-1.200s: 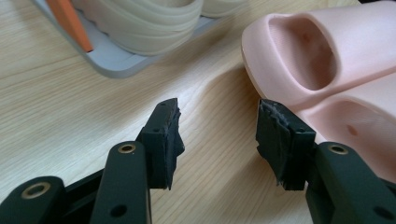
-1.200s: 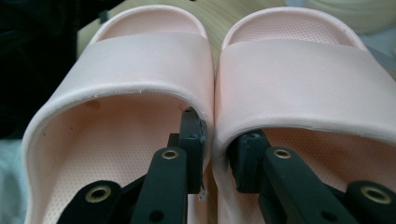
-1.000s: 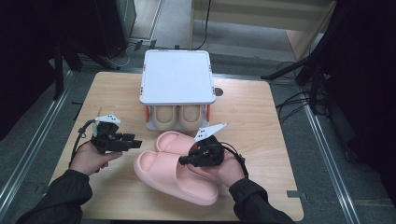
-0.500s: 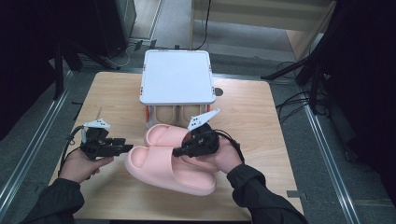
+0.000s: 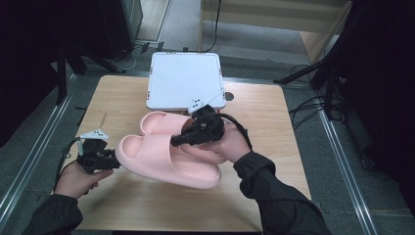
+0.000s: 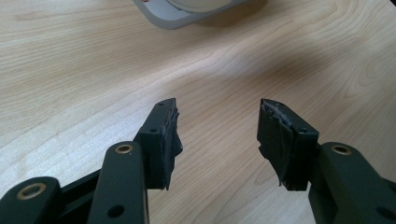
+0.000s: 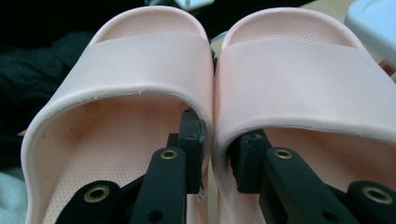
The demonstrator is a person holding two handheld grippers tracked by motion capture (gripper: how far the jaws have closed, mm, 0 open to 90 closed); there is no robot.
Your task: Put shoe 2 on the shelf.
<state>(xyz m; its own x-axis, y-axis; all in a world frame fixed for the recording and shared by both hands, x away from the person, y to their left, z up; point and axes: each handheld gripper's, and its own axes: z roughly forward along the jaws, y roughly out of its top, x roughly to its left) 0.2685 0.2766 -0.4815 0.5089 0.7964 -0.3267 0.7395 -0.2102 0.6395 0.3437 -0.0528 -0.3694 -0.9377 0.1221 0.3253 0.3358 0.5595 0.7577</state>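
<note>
Together, two pink slippers (image 5: 169, 159) hang side by side from the right gripper (image 7: 215, 154), whose jaws reach one into each slipper and pinch the touching inner walls between them, lifted off the wooden table (image 5: 264, 117) just in front of a white box (image 5: 185, 87). Meanwhile the left gripper (image 6: 217, 135) holds nothing, its jaws spread wide over bare wood, with the toe of the nearer slipper just beside it.
</note>
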